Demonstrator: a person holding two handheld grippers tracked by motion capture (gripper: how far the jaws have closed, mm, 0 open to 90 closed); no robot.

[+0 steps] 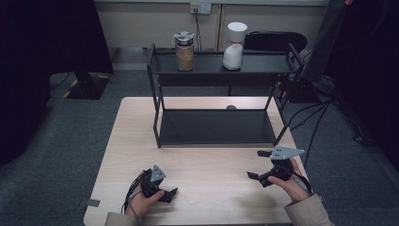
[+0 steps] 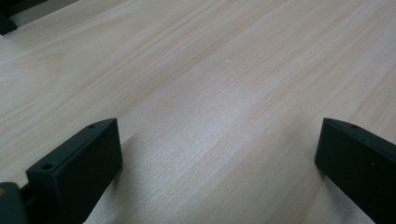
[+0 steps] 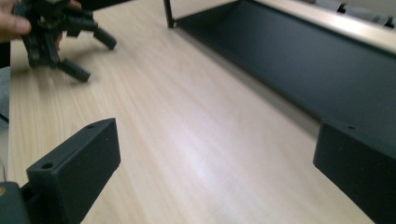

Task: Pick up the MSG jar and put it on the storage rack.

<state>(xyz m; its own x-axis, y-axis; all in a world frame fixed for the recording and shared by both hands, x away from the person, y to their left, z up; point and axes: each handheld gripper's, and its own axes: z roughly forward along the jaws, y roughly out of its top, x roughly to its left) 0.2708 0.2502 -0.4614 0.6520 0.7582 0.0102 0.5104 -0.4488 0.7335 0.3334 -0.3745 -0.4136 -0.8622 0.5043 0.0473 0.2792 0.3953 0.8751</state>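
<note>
My left gripper [image 1: 168, 194] rests low over the near left of the wooden table [image 1: 207, 165], held by a hand. Its jaws stand wide apart with only bare wood between them [image 2: 219, 133]. My right gripper [image 1: 258, 164] is held above the near right of the table, a grey three-cornered plate on top, and points toward the left. It is open and holds nothing [image 3: 217, 135]. In the right gripper view the left gripper [image 3: 91, 53] appears farther off at the top left, also open.
A black two-tier shelf rack [image 1: 216, 127] stands on the far half of the table; its lower tier [image 3: 289, 60] lies just right of my right gripper. On its top tier stand a glass jar with brown contents [image 1: 184, 52] and a white container [image 1: 234, 47]. Cables trail off the right side.
</note>
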